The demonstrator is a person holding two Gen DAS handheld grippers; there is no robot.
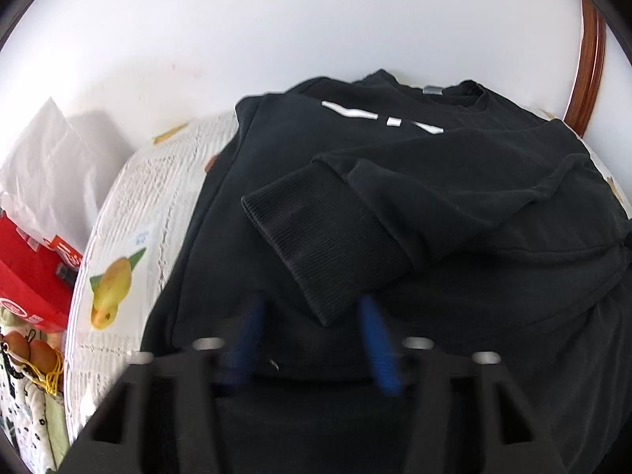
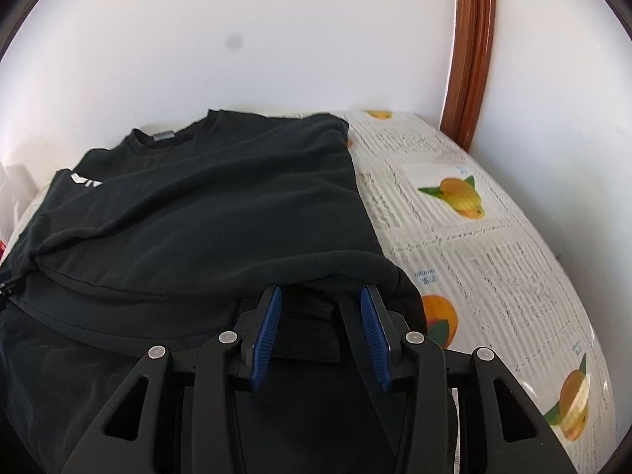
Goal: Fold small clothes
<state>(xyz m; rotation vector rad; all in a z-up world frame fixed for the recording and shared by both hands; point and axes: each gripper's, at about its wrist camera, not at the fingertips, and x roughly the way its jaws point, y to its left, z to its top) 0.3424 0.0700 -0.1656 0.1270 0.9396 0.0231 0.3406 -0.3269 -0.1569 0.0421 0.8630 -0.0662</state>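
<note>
A black sweater (image 1: 395, 205) with white lettering lies spread on the table, neck toward the wall. One sleeve is folded across its chest, and the ribbed cuff (image 1: 316, 252) points at my left gripper (image 1: 312, 316). That gripper's blue fingers (image 1: 373, 328) look blurred and stand apart over the sweater's lower part, with the cuff's corner between the tips and no pad pressing on cloth. In the right wrist view the sweater (image 2: 205, 213) has its side folded inward. My right gripper (image 2: 320, 296) stands partly open at a raised fold (image 2: 339, 266), with a ribbed band between its fingers.
A white tablecloth (image 2: 474, 260) printed with mangoes and text covers the table and shows to the right of the sweater. A white wall stands behind, with a brown wooden frame (image 2: 472, 59). Left of the table are a red box (image 1: 27, 272), white plastic and patterned cloth.
</note>
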